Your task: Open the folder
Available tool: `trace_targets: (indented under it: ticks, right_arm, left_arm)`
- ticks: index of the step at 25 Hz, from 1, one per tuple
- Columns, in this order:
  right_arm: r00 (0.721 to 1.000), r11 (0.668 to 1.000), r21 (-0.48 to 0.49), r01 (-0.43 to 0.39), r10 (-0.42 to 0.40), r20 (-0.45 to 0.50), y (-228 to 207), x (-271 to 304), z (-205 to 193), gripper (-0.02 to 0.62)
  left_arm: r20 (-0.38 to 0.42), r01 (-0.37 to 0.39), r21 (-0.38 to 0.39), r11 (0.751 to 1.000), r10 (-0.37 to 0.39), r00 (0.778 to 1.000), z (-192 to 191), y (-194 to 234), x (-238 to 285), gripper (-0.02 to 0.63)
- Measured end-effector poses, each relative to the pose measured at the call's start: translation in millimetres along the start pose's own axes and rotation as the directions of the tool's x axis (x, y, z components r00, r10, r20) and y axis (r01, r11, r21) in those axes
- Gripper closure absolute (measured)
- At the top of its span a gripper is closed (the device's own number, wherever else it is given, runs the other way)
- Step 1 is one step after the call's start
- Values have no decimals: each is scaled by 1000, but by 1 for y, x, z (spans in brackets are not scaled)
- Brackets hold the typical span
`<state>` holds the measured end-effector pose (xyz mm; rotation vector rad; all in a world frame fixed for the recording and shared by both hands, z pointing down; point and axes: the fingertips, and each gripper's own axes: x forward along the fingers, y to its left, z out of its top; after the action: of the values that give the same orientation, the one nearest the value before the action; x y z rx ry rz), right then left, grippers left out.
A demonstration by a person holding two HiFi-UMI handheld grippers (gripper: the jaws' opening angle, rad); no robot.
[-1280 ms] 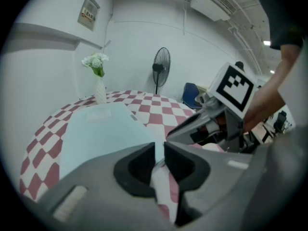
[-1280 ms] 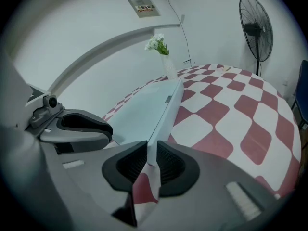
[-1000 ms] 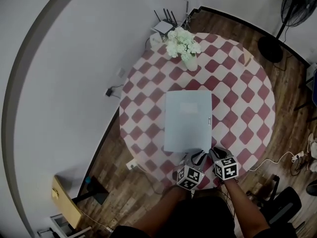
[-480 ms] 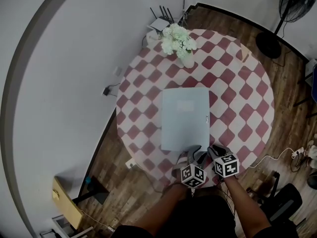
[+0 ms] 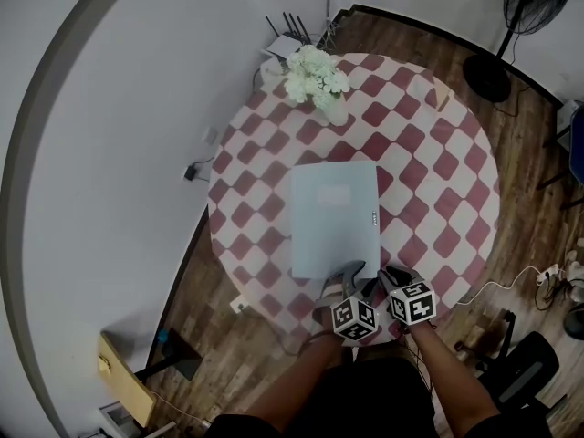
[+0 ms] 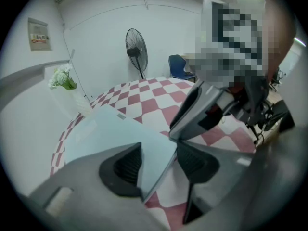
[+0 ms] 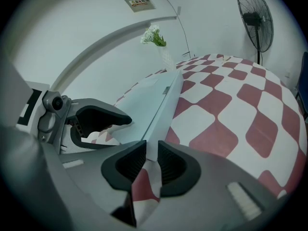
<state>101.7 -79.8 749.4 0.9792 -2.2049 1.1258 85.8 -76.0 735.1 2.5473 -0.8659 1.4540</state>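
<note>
A pale blue folder [image 5: 334, 217] lies flat and closed on the checked round table [image 5: 438, 181]. My left gripper [image 5: 352, 279] is at the folder's near edge. In the left gripper view its jaws [image 6: 161, 163] stand open and have just been opening. The folder's near corner [image 6: 144, 153] reaches between them, and the pads do not press on it. My right gripper [image 5: 388, 279] sits just to the right of it. In the right gripper view its pads [image 7: 132, 162] stand close together, shut on the folder's near edge [image 7: 153, 150].
A vase of white flowers [image 5: 315, 80] stands at the table's far side, beyond the folder. A standing fan [image 5: 511, 16] and cables are on the wooden floor to the right. A white wall curves along the left.
The left gripper's jaws have spread apart and it has rolled a little at the folder's near edge. The right gripper keeps its place. The folder stays flat.
</note>
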Motion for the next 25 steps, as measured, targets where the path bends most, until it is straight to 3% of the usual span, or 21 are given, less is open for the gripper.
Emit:
trace_targets:
  ticks: [5, 14, 17, 25]
  right_arm:
    - [1000, 1000, -6, 4, -4, 2, 1, 1, 1, 523]
    - [1000, 1000, 6, 8, -8, 13, 1, 0, 0, 525]
    - [1000, 1000, -5, 9, -9, 13, 1, 1, 1, 525]
    - [1000, 1000, -13, 20, -20, 7, 2, 0, 1, 525]
  left_arm:
    - [-1, 30, 10, 1000, -30, 1000, 2, -7, -1, 438]
    - [2, 79, -40, 996, -79, 997, 3, -17, -2, 560]
    - [10, 92, -80, 992, -92, 996, 3, -17, -3, 574]
    - [49, 87, -98, 991, -83, 995, 12, -13, -18, 604]
